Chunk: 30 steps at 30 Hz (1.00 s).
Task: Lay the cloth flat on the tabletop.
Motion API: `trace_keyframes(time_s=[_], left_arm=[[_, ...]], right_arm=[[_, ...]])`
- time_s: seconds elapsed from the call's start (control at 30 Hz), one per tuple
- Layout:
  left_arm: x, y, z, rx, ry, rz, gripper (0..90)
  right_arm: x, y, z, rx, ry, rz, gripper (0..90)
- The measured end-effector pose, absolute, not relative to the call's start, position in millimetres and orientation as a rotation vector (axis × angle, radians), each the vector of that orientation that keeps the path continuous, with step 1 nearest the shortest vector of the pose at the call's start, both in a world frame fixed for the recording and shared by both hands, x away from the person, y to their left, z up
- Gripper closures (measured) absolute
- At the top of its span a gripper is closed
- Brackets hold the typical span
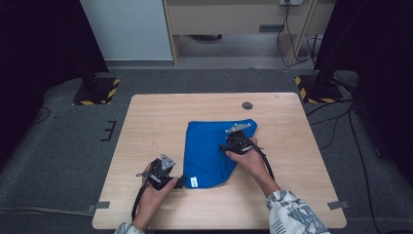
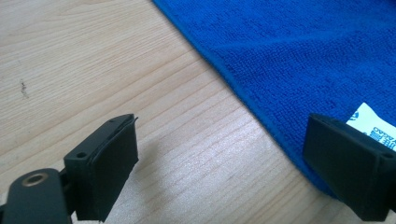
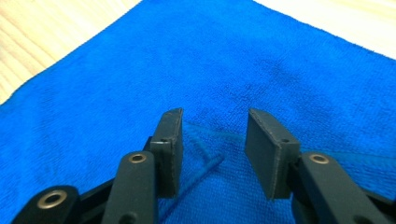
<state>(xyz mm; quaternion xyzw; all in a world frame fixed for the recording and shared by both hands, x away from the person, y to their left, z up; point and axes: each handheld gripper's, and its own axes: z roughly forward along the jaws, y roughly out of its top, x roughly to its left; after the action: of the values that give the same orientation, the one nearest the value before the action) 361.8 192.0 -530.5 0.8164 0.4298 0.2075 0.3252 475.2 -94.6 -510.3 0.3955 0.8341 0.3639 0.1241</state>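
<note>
A blue microfibre cloth (image 1: pixel 209 151) lies folded on the wooden table (image 1: pixel 146 122), with a white label (image 1: pixel 194 182) at its near left corner. My left gripper (image 1: pixel 179 181) rests low at that corner. In the left gripper view its jaws (image 2: pixel 224 140) stand wide open over bare wood, and the cloth edge (image 2: pixel 261 112) and label (image 2: pixel 373 123) lie by the right jaw. My right gripper (image 1: pixel 225 147) sits on the cloth's right side. Its jaws (image 3: pixel 214 135) are open over the cloth (image 3: pixel 233 60), with a folded hem corner (image 3: pixel 205 165) between them, unpressed.
A round cable grommet (image 1: pixel 247 105) sits in the tabletop beyond the cloth. Two stand bases with yellow-black tape (image 1: pixel 96 91) (image 1: pixel 316 90) flank the table's far corners on the grey carpet. Cables (image 1: pixel 336 122) run along the floor at the right.
</note>
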Motion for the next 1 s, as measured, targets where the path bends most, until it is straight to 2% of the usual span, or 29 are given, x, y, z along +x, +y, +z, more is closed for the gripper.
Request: trace_keyframes(time_s=[0.13,0.33,0.77,1.0], left_arm=[[361.2,191.6,-530.5,2.144,1.124,0.545,9.6],[361.5,191.1,-531.4,2.149,1.124,0.542,9.6],[361.1,191.4,-532.3,2.145,1.122,0.548,9.2],[361.1,191.4,-532.2,2.147,1.121,0.549,9.1]], right_arm=[[476.6,-90.2,-516.6,1.165,2.461,1.037,56.3],[473.6,-88.2,-518.3,1.132,2.511,1.045,88.0],[454.0,-128.7,-498.5,1.161,2.429,1.152,89.4],[431.8,-167.3,-502.4,1.197,2.377,1.147,89.4]])
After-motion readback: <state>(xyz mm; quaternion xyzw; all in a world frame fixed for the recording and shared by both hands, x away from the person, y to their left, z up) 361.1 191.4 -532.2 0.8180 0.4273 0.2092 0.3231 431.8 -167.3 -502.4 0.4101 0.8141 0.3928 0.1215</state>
